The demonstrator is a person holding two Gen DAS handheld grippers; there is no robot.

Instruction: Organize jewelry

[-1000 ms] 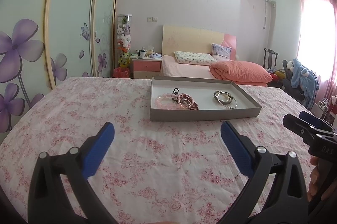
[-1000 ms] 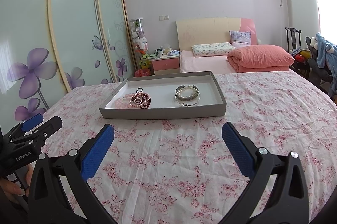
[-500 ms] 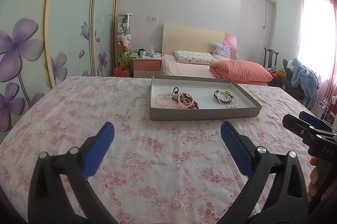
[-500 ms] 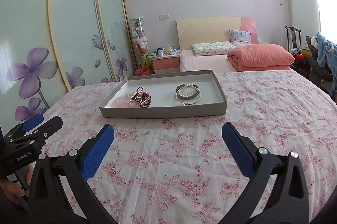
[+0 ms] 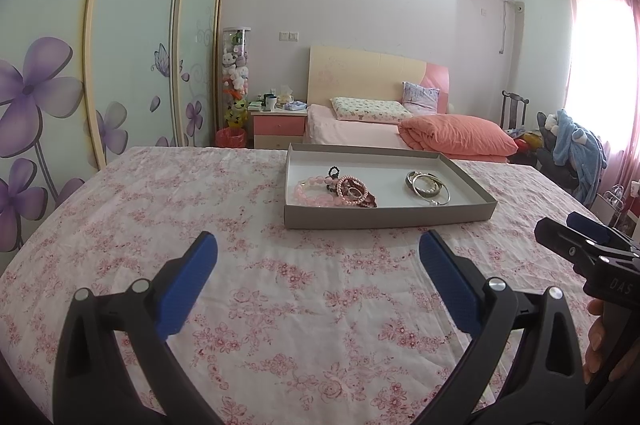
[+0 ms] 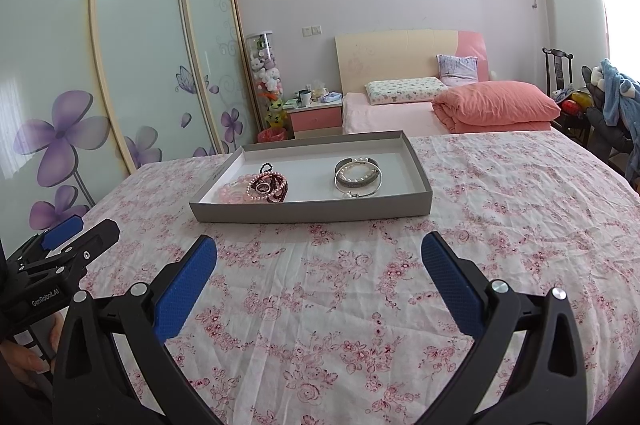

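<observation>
A surface covered by a pink floral cloth [image 5: 248,289] fills the near field of both views; whether it is a bed or a tabletop cannot be told. On the far part of the cloth lies a shallow grey tray [image 5: 384,217] [image 6: 312,213], to the right of centre in the left wrist view and just left of centre in the right wrist view.

You hold the left hand-held gripper [image 5: 318,267] above the near cloth with its blue-padded jaws spread wide and nothing between them. You hold the right hand-held gripper [image 6: 319,267] likewise, its jaws wide apart and empty. Each appears at the edge of the other's view, so the two are side by side and well apart from the tray.

Inside the tray, at its left end, a cluster of pink and dark beaded bracelets [image 5: 335,188] [image 6: 260,187] lies piled and touching one another. Toward the right end, apart from the beads, lies a stack of silver bangles [image 5: 427,185] [image 6: 358,176], one set with pearls.
</observation>
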